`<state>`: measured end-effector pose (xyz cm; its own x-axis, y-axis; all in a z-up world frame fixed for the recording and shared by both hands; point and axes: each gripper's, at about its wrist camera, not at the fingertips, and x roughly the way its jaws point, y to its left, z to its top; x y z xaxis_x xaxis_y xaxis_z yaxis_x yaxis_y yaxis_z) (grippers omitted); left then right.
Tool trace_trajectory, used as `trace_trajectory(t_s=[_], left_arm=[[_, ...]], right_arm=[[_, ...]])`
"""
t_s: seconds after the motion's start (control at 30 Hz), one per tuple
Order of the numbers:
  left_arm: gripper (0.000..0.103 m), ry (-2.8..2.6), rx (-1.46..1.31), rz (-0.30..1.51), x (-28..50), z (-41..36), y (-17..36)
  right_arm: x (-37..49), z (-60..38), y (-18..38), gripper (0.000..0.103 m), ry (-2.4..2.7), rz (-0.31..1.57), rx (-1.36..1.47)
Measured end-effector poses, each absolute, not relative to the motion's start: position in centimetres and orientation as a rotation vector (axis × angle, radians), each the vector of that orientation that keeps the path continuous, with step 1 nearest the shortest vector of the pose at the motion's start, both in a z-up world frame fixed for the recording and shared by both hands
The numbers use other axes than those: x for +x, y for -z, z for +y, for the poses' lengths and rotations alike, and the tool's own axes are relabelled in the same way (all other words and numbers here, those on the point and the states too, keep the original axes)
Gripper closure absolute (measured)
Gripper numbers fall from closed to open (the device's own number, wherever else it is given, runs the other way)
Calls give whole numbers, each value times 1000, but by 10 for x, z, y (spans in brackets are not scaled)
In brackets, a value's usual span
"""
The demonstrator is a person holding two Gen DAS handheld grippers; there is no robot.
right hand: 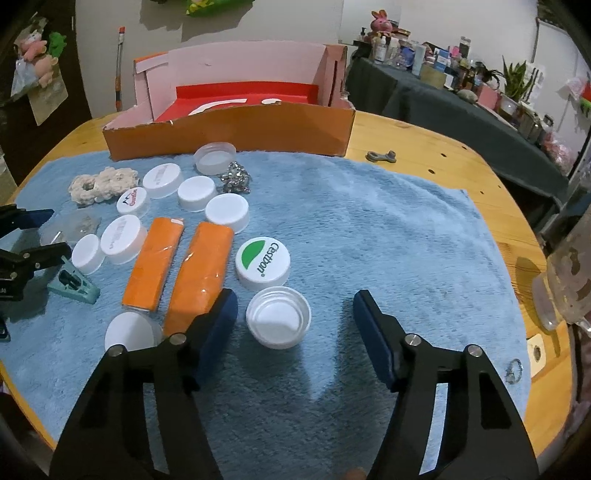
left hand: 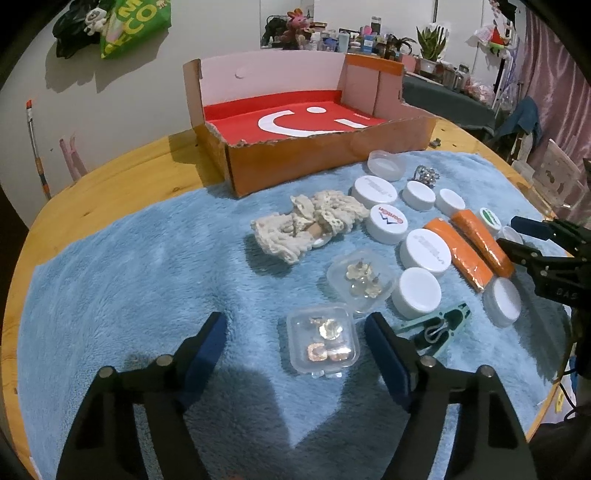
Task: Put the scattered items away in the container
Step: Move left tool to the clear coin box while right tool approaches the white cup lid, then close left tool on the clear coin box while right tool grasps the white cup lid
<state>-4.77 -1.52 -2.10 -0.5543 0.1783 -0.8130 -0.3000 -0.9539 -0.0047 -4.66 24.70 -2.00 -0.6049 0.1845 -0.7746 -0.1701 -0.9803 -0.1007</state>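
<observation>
L gripper [left hand: 295,332] jaws apart round clear box [left hand: 323,338]; R gripper [right hand: 293,310] jaws apart round upturned cap [right hand: 279,317].

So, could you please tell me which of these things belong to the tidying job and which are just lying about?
Job:
- cardboard box
- white caps
- two orange packets
- clear jewellery cases
- crochet lace
- teal clip
- bead cluster

Lying about:
- blue towel
- grey metal piece on the table
- green bag
- potted plant
</observation>
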Motion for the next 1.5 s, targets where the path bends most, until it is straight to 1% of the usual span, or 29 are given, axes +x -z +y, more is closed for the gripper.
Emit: trace_trajectory(t_s=[0.1, 0.2, 0.23, 0.37, 0.57, 0.87, 1.3, 1.5], left_arm=[[31, -2545, -1306, 193, -46, -15, 20], [36, -2542, -1303, 186, -45, -16, 19], [39, -2542, -1302, 185, -45, -16, 19], [47, -2541, -1301, 185, -43, -17, 17], [53, -2545, -1303, 173, -42, -20, 15], [56, -2524, -1306, 141, -47, -27, 12], [57, -2533, -1253, 220, -37, -18, 2], [57, -2480, -1276, 177, -36, -14, 6]], right_arm=[[-46, 245, 20, 48, -2658, -18, -1288], [-46, 244, 19, 52, -2663, -15, -1291], [-46, 244, 19, 53, -2663, -10, -1291], [-45, 243, 19, 55, -2664, -11, -1291], [-44, 243, 19, 55, -2663, -9, -1292], [-44, 243, 19, 55, -2664, 0, -1292], [-43, 243, 19, 55, -2661, 3, -1290], [-43, 243, 19, 55, -2657, 5, -1289]])
